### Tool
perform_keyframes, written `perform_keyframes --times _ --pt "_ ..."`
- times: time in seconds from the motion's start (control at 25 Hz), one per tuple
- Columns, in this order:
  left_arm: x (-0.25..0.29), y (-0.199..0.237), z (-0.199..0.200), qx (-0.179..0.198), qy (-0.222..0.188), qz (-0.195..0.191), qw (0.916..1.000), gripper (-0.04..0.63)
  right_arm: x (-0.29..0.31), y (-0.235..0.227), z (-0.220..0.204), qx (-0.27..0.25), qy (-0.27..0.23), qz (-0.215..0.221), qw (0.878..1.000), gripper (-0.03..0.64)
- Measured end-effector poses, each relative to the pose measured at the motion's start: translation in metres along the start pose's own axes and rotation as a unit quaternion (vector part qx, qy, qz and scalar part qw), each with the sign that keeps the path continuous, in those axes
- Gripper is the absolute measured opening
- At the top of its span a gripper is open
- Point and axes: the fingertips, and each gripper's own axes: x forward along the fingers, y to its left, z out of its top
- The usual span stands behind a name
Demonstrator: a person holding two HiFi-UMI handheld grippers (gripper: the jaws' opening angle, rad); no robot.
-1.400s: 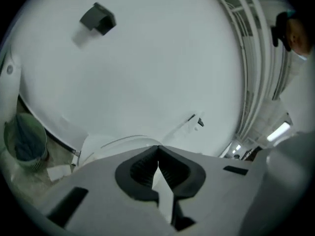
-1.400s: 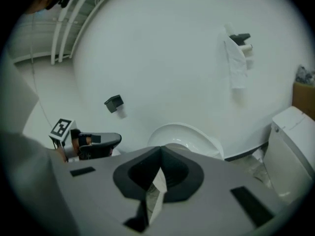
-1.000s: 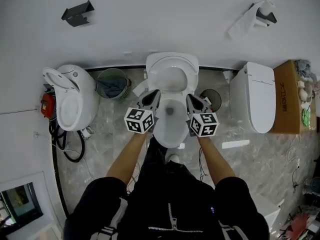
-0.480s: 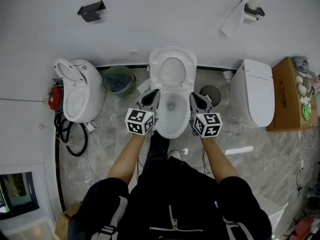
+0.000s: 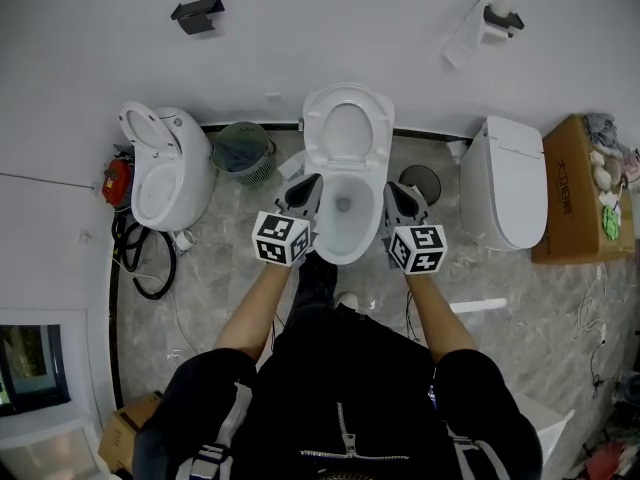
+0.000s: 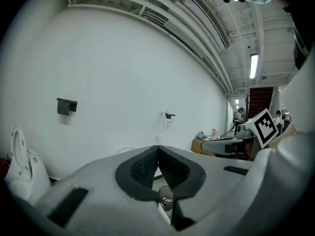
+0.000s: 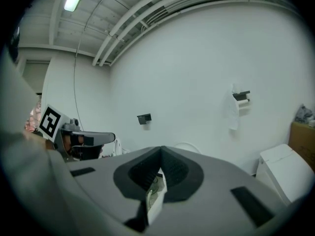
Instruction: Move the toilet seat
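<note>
Now we hold the left gripper (image 5: 312,183) and the right gripper (image 5: 390,187) either side of the middle toilet's bowl (image 5: 345,230), each with jaws pressed together on nothing. The toilet seat (image 5: 348,128) stands raised against the white wall (image 5: 300,38), so we judge the lift done and any next move a reach forward to its rim. Grey marbled floor (image 5: 230,268) carries another open toilet (image 5: 175,183) at left and a closed toilet (image 5: 515,193) at right.

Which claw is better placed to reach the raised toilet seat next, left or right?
Left, only marginally. Both are shut and empty, flanking the bowl almost symmetrically. The left claw has its tip slightly nearer the raised seat than the right claw. Either would probably do.
</note>
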Motion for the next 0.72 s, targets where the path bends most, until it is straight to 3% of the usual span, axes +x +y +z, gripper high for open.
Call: perform_keyframes --times 0.72 --pt "-0.013 -0.002 -0.006 0.000 -0.004 0.007 1.0000 0.000 -0.013 0.010 -0.007 -0.010 -0.006 0.010 1.000 0.003"
